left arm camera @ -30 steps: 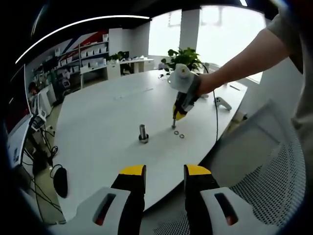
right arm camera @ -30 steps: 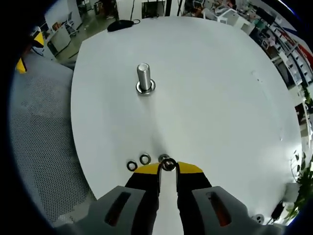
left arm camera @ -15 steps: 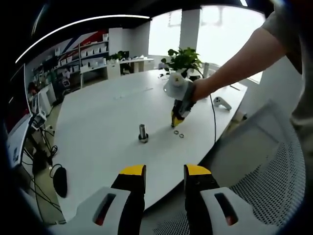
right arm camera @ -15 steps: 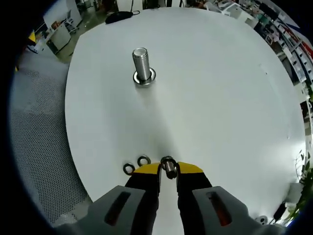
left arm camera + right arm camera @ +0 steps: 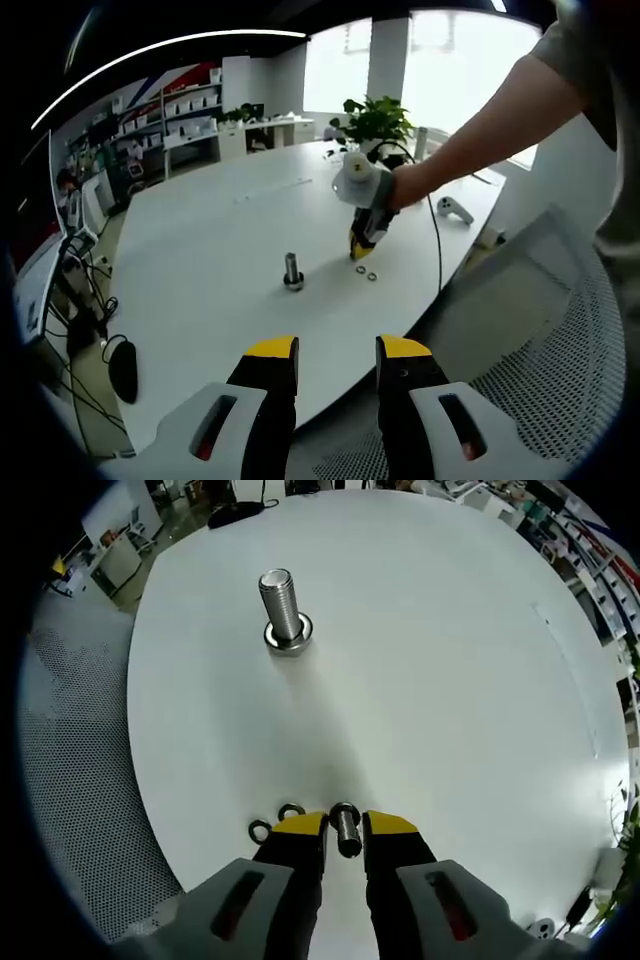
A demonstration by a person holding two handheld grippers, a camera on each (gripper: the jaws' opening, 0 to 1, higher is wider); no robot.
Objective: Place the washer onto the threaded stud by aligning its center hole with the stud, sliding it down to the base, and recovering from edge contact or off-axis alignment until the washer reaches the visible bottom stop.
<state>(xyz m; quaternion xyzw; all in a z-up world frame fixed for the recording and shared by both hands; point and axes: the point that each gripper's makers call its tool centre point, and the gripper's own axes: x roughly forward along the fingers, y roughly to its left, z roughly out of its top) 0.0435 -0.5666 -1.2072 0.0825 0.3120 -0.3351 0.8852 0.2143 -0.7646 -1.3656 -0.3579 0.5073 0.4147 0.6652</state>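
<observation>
One stud (image 5: 281,611); two loose washers (image 5: 275,821); right gripper (image 5: 345,827) fingers grasping third washer (image 5: 346,830); left gripper (image 5: 337,352) released.

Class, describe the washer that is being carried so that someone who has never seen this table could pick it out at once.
Start at the white table with the upright threaded stud on it. Come toward the camera to the right gripper with its yellow jaws. The carried washer is pinched on edge between them, lifted off the table, whereas the two spare washers lie flat on the tabletop just left of the jaws.

Threaded stud (image 5: 281,608) shiny metal; washer (image 5: 345,830) bright metal; table (image 5: 440,690) smooth matt white
</observation>
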